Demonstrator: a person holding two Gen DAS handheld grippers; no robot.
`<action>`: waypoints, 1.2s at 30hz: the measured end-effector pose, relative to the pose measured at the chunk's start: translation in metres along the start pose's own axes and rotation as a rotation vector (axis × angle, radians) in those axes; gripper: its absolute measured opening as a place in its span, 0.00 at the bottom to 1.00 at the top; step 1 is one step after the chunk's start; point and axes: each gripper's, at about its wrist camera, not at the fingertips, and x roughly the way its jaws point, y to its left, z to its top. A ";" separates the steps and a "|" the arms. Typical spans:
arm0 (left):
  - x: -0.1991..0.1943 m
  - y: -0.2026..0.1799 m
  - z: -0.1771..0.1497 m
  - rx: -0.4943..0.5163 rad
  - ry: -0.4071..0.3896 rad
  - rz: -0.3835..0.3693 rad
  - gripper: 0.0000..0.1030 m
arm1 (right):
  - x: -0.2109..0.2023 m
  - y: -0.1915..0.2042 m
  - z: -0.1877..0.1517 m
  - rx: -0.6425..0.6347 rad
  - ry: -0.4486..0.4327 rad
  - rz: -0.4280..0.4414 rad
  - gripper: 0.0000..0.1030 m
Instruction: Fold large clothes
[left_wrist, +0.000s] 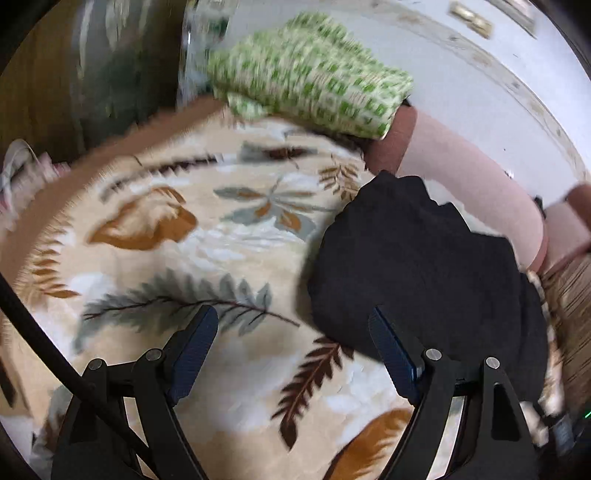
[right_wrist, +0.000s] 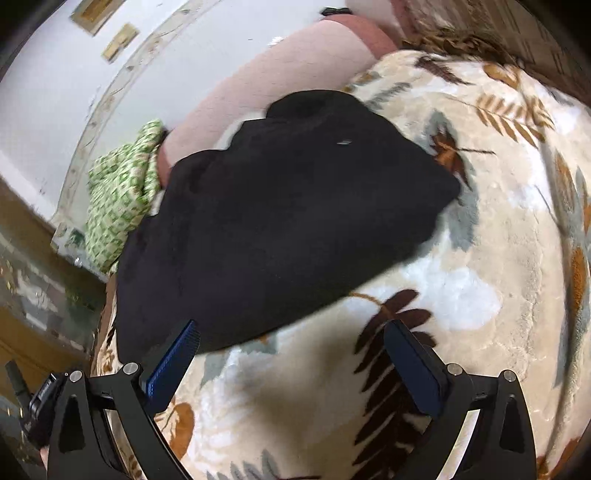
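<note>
A black garment lies bunched in a folded heap on a cream leaf-patterned blanket, at the right of the left wrist view. In the right wrist view the same black garment fills the upper middle, on the blanket. My left gripper is open and empty, its right finger at the garment's near edge. My right gripper is open and empty, its left finger at the garment's near edge.
A green-and-white patterned cloth lies at the far side, also in the right wrist view. A pink bolster runs behind the black garment along a white wall. A wooden cabinet stands at left.
</note>
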 end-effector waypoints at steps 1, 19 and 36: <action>0.012 0.006 0.009 -0.029 0.035 -0.045 0.81 | 0.003 -0.007 0.003 0.035 0.008 0.004 0.99; 0.154 -0.040 0.035 -0.094 0.219 -0.407 0.94 | 0.085 -0.027 0.067 0.171 0.074 0.192 1.00; 0.041 -0.032 0.026 0.043 0.087 -0.206 0.46 | 0.019 -0.004 0.051 0.137 0.095 0.212 0.74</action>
